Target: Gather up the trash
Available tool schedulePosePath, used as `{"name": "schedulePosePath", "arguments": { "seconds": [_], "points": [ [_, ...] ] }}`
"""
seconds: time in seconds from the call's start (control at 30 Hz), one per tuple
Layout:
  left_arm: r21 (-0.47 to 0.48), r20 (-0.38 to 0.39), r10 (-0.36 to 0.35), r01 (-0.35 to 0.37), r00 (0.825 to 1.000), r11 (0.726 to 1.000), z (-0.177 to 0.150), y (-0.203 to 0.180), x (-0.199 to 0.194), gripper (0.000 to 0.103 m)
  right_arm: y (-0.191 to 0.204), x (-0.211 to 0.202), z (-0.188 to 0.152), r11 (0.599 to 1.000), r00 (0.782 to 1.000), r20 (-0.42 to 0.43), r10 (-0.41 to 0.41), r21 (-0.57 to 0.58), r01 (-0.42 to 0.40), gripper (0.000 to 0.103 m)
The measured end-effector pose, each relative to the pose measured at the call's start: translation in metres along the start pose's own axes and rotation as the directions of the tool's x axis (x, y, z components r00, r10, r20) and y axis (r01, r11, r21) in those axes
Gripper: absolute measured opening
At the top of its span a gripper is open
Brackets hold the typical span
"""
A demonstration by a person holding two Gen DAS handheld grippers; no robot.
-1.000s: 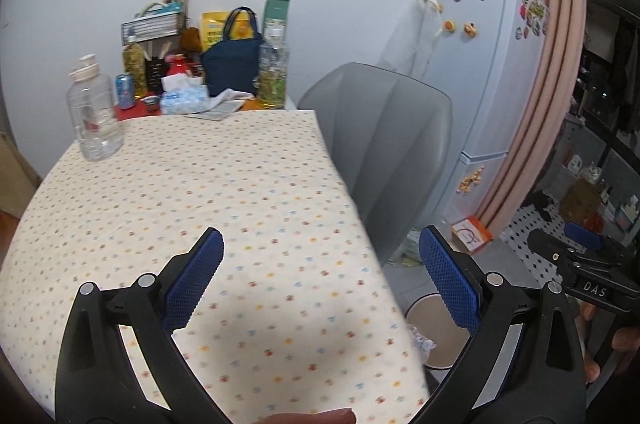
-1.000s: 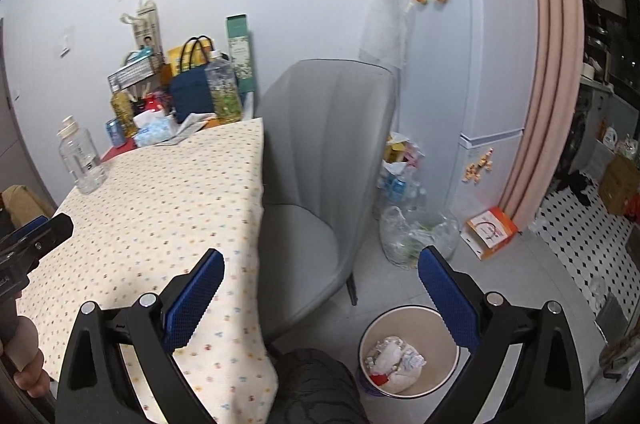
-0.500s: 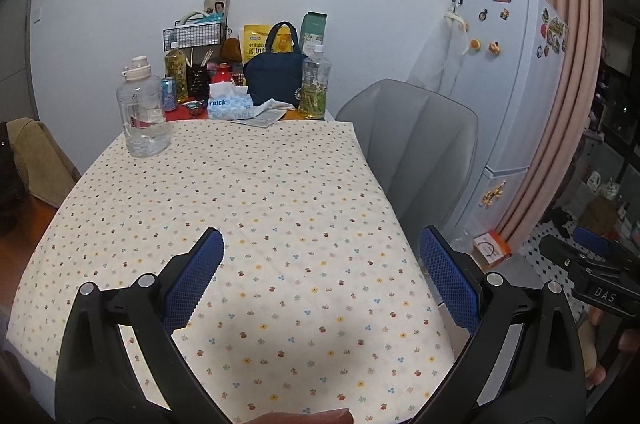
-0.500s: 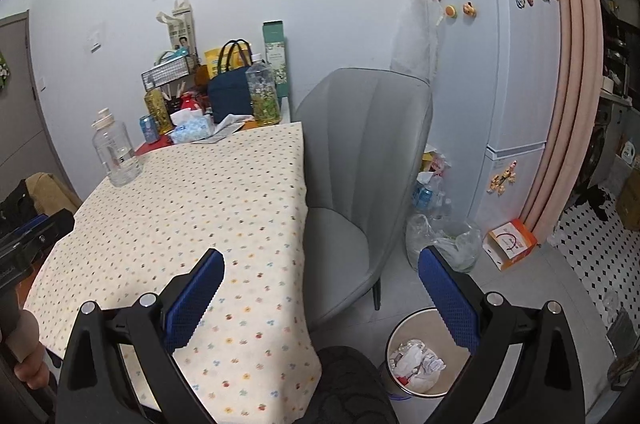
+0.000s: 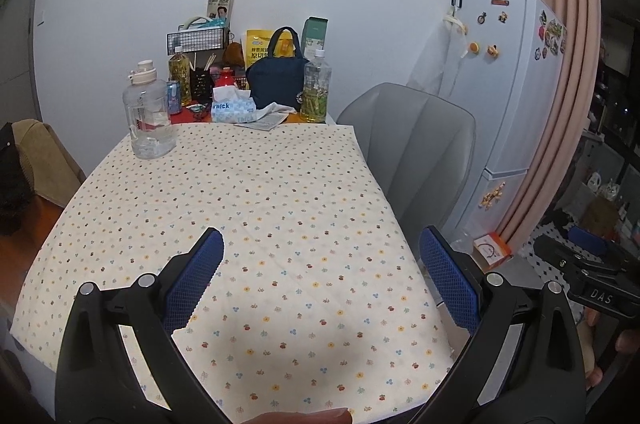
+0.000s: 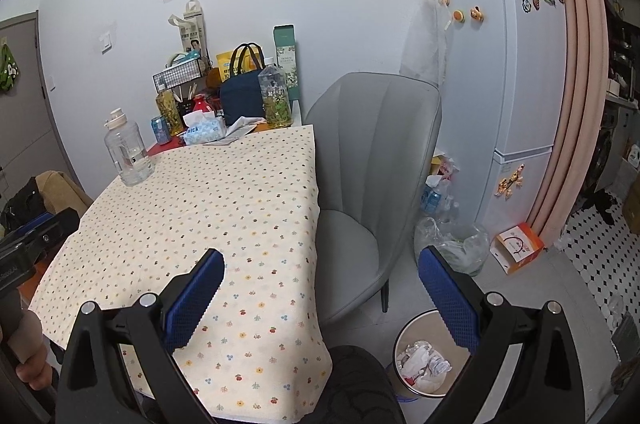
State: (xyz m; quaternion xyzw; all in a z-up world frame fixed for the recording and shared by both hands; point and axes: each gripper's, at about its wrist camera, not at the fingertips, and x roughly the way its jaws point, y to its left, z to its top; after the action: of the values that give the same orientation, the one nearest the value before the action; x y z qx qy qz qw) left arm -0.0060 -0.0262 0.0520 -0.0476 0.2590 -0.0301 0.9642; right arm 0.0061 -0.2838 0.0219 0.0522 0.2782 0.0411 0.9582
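Right wrist view: both grippers, left gripper (image 5: 320, 272) and right gripper (image 6: 320, 272), hold fingers wide, empty. Scan the desk (image 6: 224, 200) for scraps; the bin (image 6: 424, 360) sits at five o'clock.

Chair (image 6: 372, 160) right of table (image 6: 224, 208); bin (image 6: 424, 360) before chair

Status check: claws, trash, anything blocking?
Left claw open, empty, over the tablecloth. Right claw open, empty. Crumpled paper in the bin on the floor beside the chair. Nothing blocking.
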Motion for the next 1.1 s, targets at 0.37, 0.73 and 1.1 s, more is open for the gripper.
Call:
{"name": "schedulePosePath", "arguments": {
  "seconds": [0.37,0.73,1.1],
  "points": [
    [-0.016,0.001,0.005,-0.005,1.0,1.0,-0.0029,0.0037,-0.0034,0.097,-0.003,-0.0046,-0.005,1.0,1.0,0.001,-0.001,0.005,0.001,0.095],
    [-0.026,-0.001,0.009,-0.009,1.0,1.0,-0.0042,0.0081,-0.0042,0.097,0.0015,0.0003,-0.0053,1.0,1.0,-0.014,0.016,-0.005,-0.016,0.095],
    [-0.028,-0.002,0.009,-0.009,1.0,1.0,-0.0048,0.0083,-0.0044,0.097,0.0048,0.0,-0.0057,1.0,1.0,-0.017,0.018,-0.014,-0.018,0.095]
  ]
}}
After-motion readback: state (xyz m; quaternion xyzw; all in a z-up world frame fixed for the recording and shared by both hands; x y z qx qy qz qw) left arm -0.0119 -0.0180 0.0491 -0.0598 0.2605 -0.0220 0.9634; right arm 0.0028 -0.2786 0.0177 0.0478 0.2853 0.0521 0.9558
